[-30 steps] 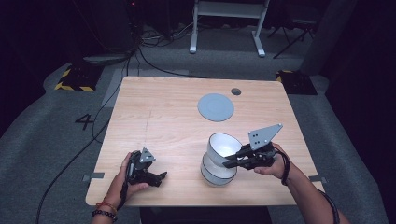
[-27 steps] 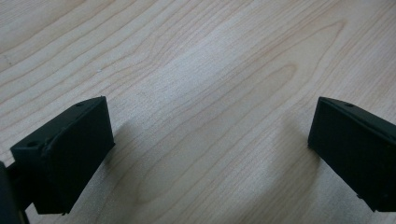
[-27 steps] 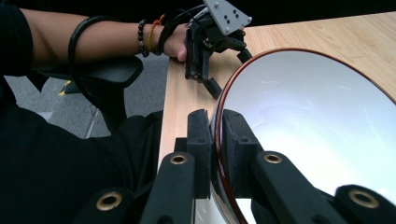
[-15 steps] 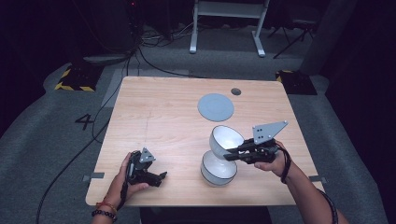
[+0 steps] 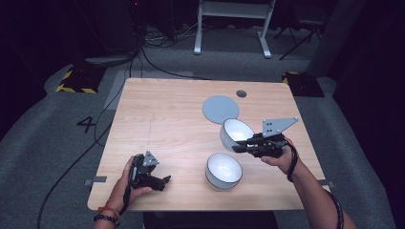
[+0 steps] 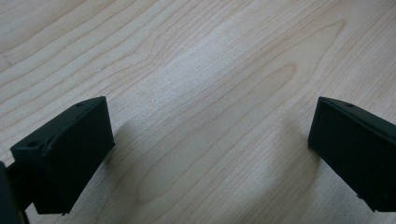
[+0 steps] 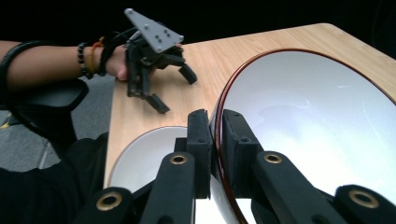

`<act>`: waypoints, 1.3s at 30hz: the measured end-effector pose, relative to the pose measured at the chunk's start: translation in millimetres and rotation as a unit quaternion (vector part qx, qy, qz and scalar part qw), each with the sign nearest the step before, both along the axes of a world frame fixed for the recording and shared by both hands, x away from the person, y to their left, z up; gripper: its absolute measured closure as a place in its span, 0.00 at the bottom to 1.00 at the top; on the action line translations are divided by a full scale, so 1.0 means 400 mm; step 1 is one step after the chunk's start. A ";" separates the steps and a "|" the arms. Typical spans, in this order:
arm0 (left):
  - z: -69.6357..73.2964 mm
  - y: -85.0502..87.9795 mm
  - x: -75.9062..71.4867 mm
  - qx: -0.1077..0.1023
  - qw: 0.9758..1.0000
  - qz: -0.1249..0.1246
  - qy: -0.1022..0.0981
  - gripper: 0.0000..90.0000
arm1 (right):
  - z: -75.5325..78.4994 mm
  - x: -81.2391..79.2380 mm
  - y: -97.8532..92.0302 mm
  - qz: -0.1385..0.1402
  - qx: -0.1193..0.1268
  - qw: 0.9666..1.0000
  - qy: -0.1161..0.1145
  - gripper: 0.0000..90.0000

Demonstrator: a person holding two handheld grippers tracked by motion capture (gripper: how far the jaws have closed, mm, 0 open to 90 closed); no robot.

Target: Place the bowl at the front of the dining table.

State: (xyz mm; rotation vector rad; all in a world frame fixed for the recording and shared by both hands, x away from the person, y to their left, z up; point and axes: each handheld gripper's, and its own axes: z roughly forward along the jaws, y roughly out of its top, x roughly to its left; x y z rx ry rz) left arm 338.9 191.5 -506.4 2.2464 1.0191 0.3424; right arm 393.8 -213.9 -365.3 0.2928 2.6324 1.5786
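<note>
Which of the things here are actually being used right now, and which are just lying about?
In use:
- white bowl with a dark rim, lifted and tilted, pinched at its rim by the right gripper
- second white bowl, standing on the light wooden table
- possibly the flat grey round disc

Lying about:
- left gripper, open, resting on the table
- floor cables
- white metal stand

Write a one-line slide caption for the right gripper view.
Right gripper pinches the rim of a tilted white bowl above a second bowl, with the left gripper open on the wooden table beyond.
</note>
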 end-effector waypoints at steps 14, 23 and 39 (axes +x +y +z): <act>0.000 0.000 0.000 0.000 1.000 0.000 0.000 0.00 | -0.018 0.065 0.007 -0.036 -0.008 0.999 0.004 0.91; 0.000 0.000 0.000 0.000 1.000 0.000 0.000 0.00 | -0.022 0.096 0.024 -0.053 -0.015 0.999 -0.002 0.91; 0.000 0.000 0.000 0.000 1.000 0.000 0.000 0.00 | -0.038 0.150 0.051 -0.076 -0.023 0.997 0.000 0.91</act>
